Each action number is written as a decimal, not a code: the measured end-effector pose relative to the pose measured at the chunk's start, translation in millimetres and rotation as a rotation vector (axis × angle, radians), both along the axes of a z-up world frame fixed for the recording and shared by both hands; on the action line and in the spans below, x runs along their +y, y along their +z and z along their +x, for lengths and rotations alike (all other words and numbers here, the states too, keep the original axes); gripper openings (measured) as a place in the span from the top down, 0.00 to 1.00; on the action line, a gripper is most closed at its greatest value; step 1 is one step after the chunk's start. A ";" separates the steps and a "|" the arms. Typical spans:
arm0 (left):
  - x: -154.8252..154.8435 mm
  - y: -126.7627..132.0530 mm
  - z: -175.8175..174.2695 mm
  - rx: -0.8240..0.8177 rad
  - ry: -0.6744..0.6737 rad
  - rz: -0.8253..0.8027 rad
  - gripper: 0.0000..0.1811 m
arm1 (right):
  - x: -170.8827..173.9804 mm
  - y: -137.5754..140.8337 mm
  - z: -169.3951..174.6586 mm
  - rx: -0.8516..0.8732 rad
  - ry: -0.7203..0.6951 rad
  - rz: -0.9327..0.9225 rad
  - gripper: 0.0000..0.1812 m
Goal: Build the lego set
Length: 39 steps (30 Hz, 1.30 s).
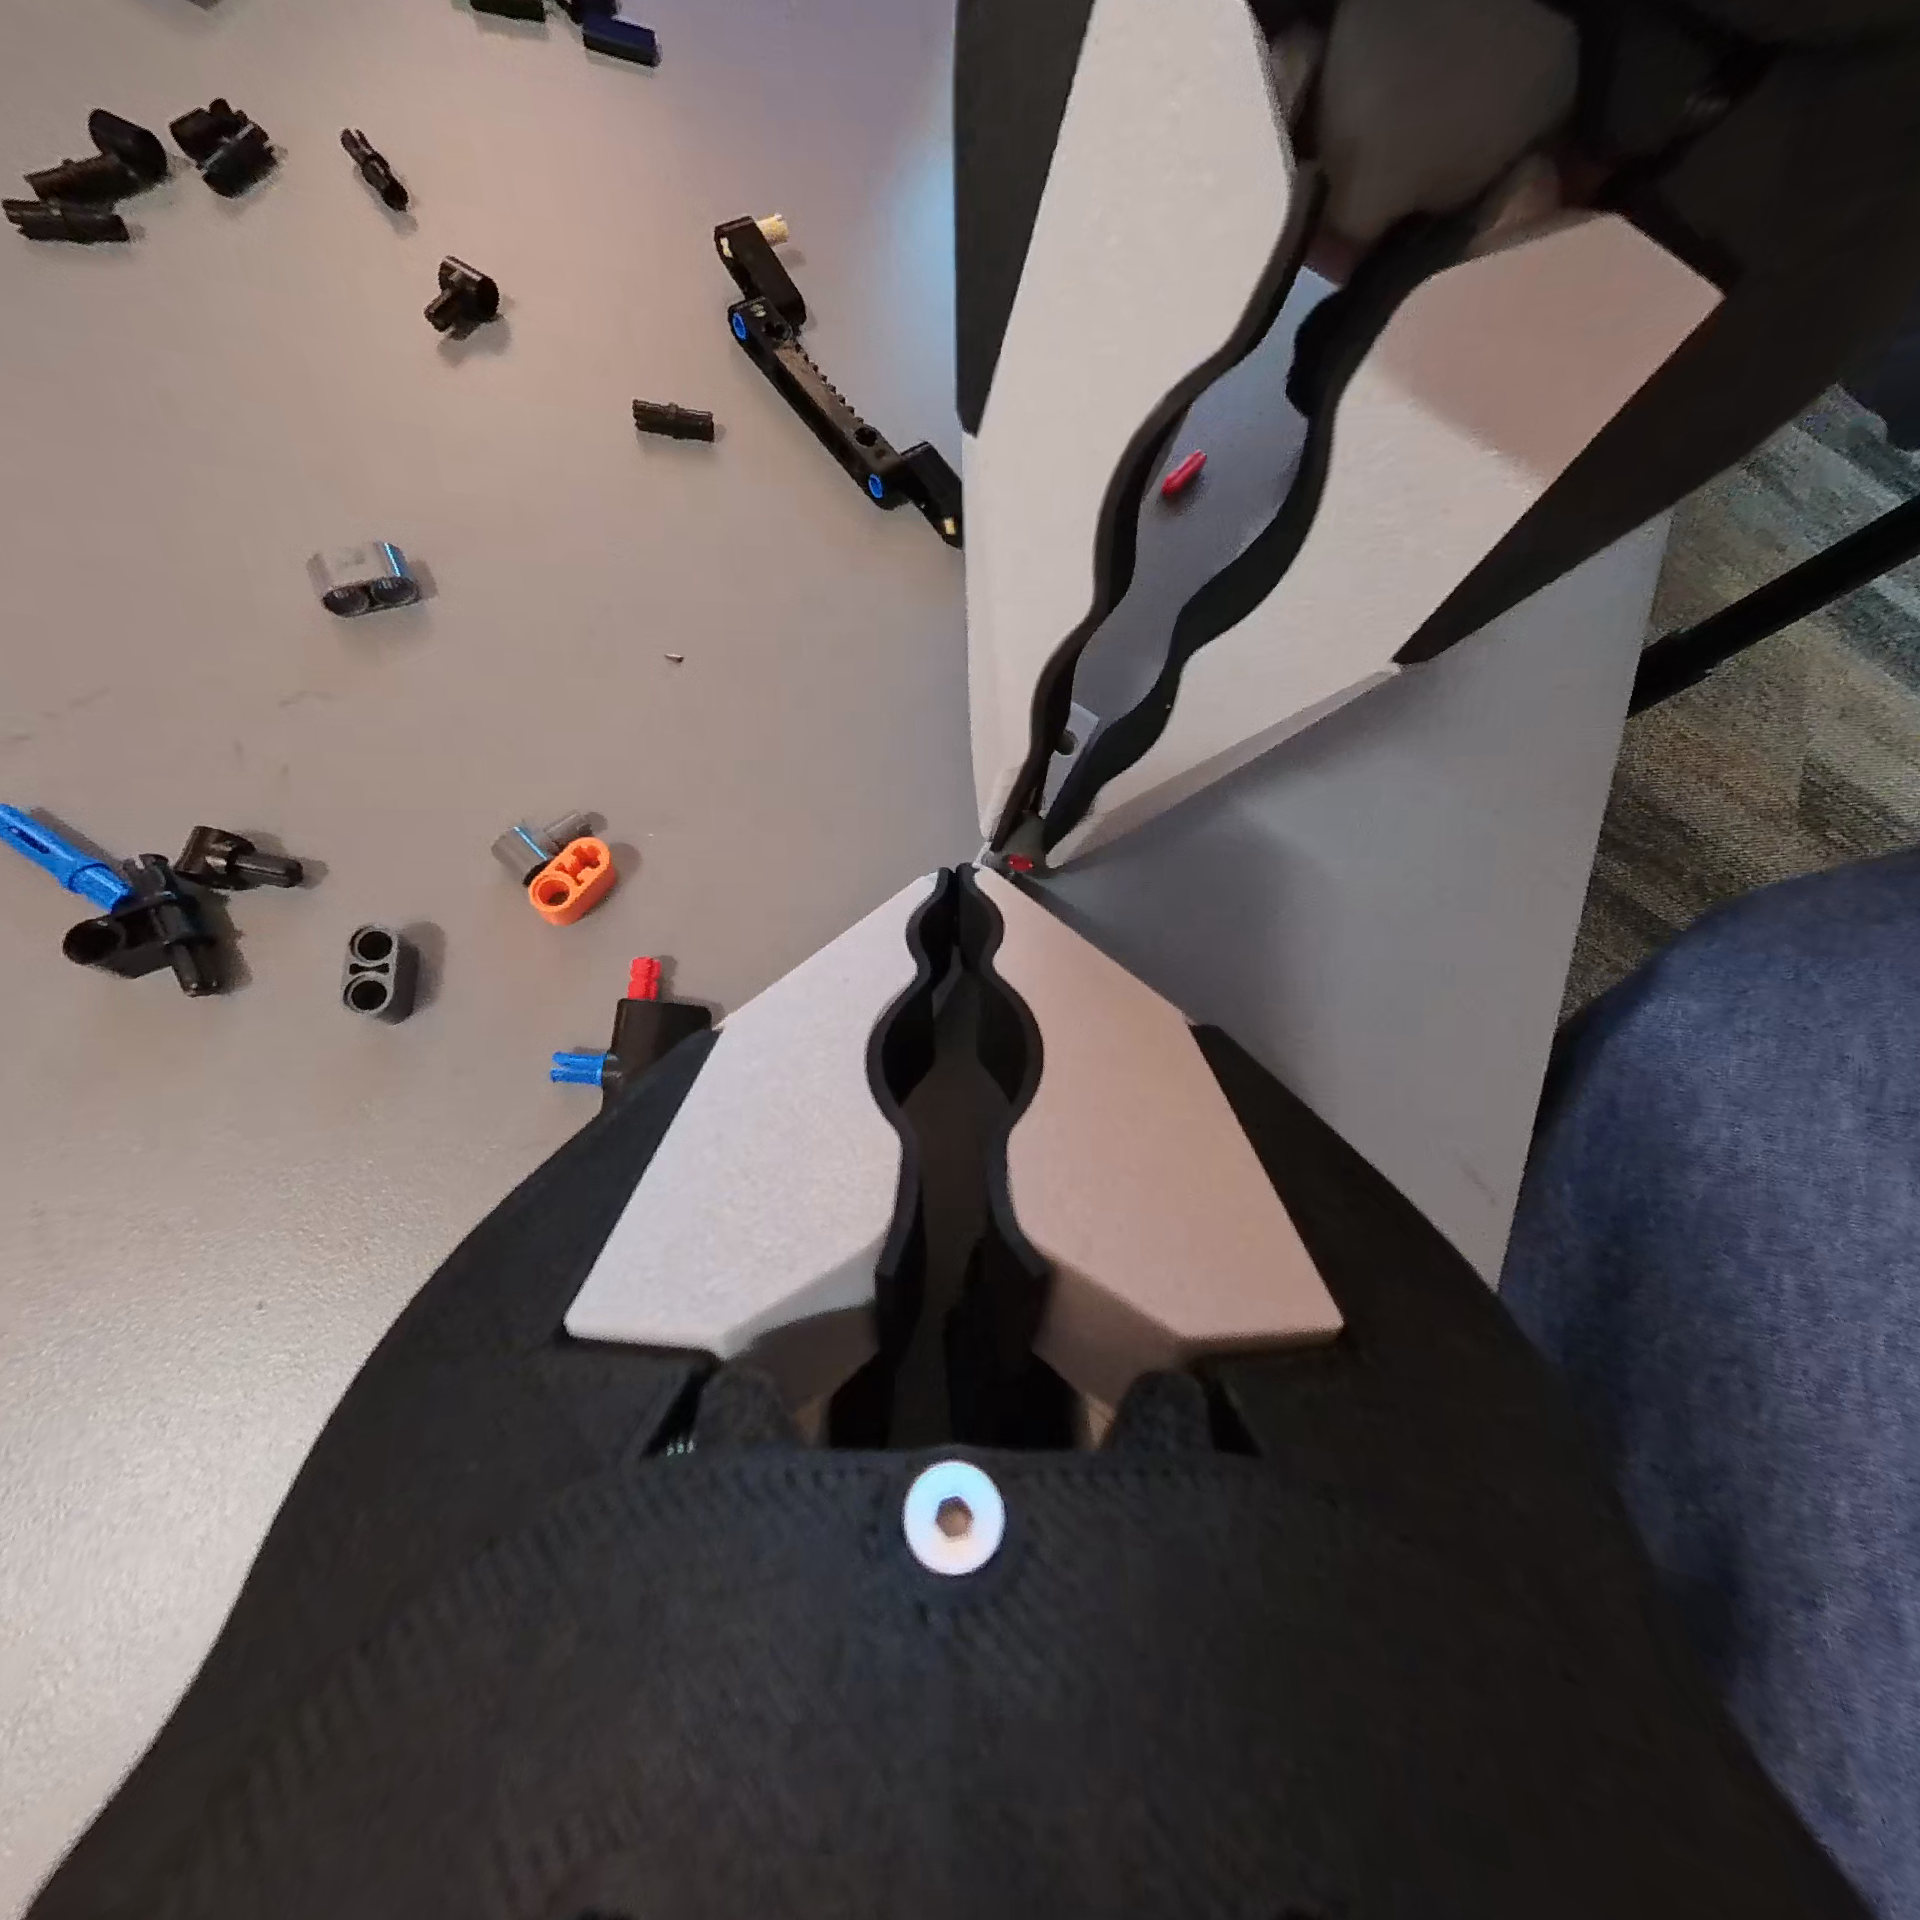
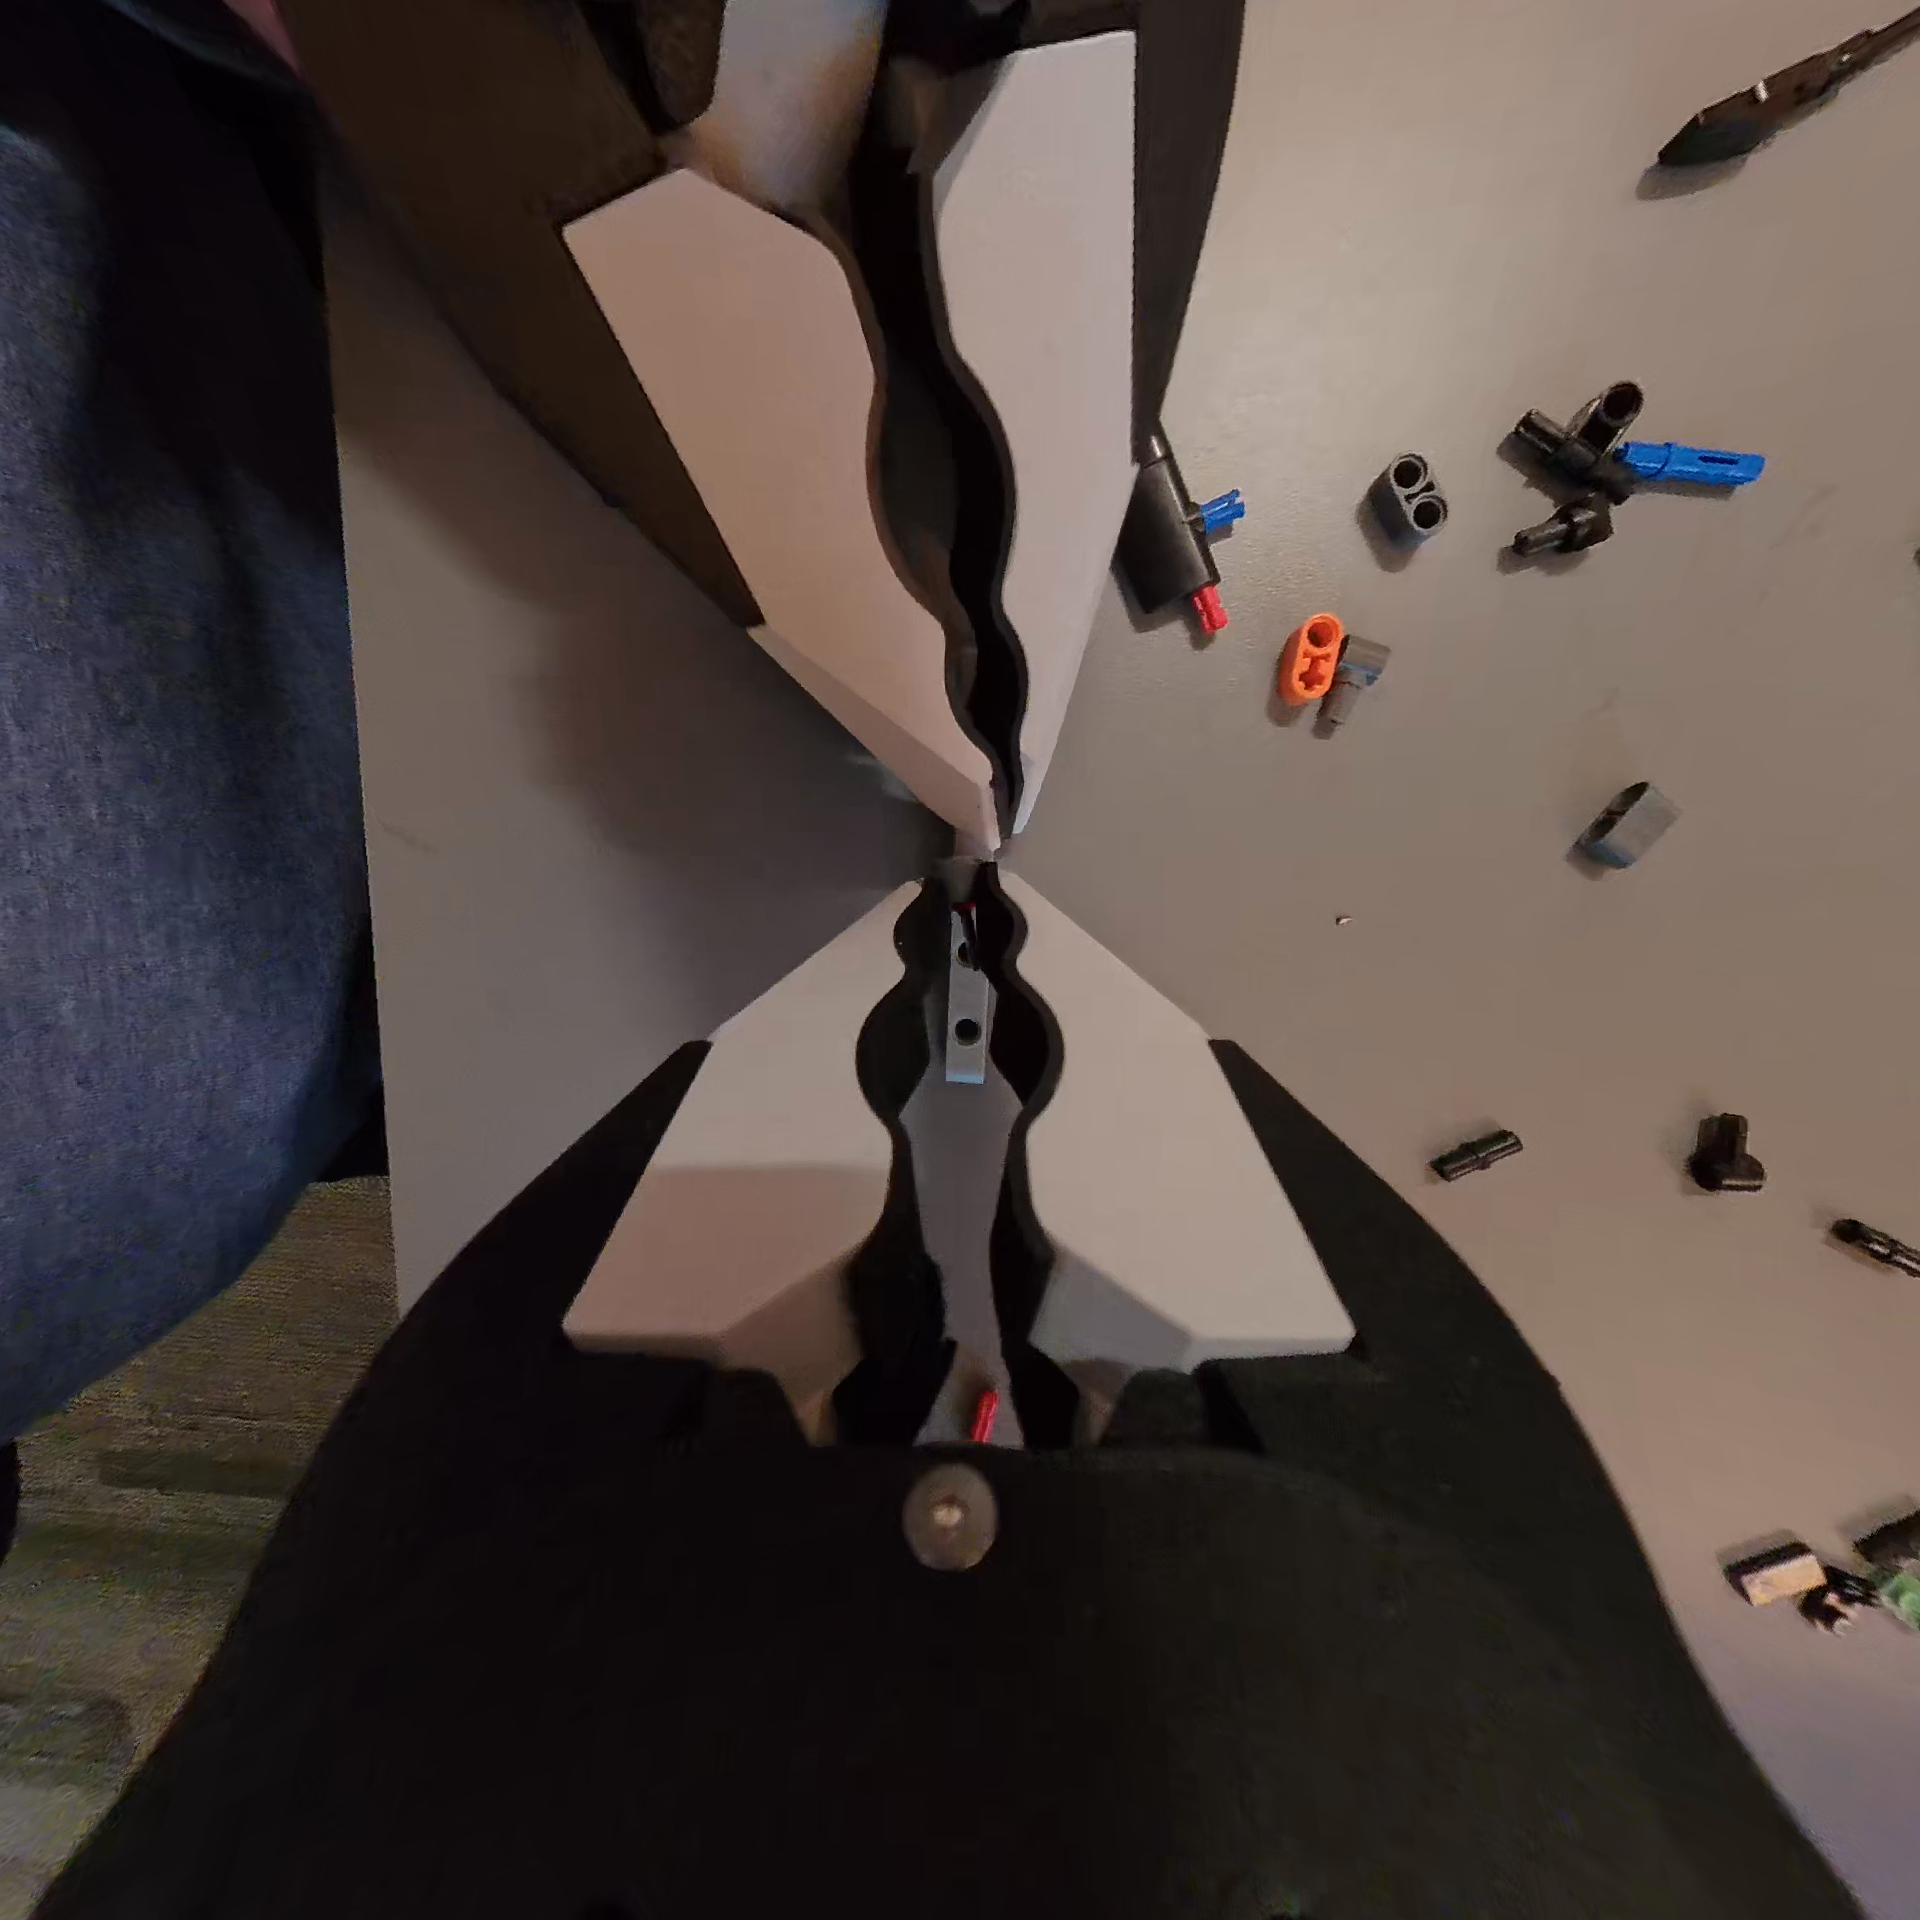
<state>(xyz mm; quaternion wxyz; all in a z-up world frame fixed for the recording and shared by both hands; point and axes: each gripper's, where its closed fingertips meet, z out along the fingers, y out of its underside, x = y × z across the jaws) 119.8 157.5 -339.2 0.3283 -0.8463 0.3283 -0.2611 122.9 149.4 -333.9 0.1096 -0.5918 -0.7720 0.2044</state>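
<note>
While both grippers meet tip to tip over the near edge of the desk [image 1: 727,727], each is squeezed tight. The left gripper [image 1: 956,878] has its jaws pressed together w/ no part seen between them. The right gripper [image 2: 961,894] is clamped on a small grey lego beam [image 2: 966,1003]. The beam sits upright between the fingers, w/ a hole in its side and a tiny red pin [image 1: 1020,861] at its tip. That red tip sits right where the two grippers touch.

One more red pin [image 1: 1182,473] lies loose on the desk, seen thru the gap in the right gripper's fingers.

Other lego bits are spread over the desk, away from the edge. An orange piece [image 1: 572,880] lies touching a grey pin piece [image 1: 525,847]. Just beside the left gripper is a black piece w/ a red pin and a blue pin [image 1: 644,1029]. A dark grey two-hole piece [image 1: 379,968] is near it. A light grey two-hole piece [image 1: 364,579] lies farther in. A blue axle stuck in black connectors [image 1: 125,894] is off to the side. A long black beam w/ blue pins [image 1: 821,400] lies farther back, and small black pins [image 1: 673,419] are scattered near it.

A person's blue-jeans leg [image 1: 1745,1299] is next to the desk's edge, above carpet [image 1: 1766,644].
</note>
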 end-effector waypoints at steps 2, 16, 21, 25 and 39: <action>0.0 -0.1 0.1 0.003 0.000 0.003 1.00 | 0.1 0.1 -0.1 -0.006 -0.011 -0.021 0.98; 0.6 -0.4 -0.4 0.001 0.007 0.001 1.00 | 0.9 -0.2 -1.6 -0.049 -0.031 -0.082 0.98; 0.9 -0.4 -0.6 0.003 0.011 0.004 1.00 | 0.9 -0.4 -2.2 -0.070 -0.034 -0.078 0.98; 1.0 -0.4 -0.8 0.001 0.012 0.001 1.00 | 0.8 -0.5 -2.5 -0.098 -0.035 -0.081 0.98; 2.2 0.1 -3.0 -0.030 0.029 -0.030 1.00 | 1.8 -1.4 -4.0 -0.168 -0.021 -0.056 0.98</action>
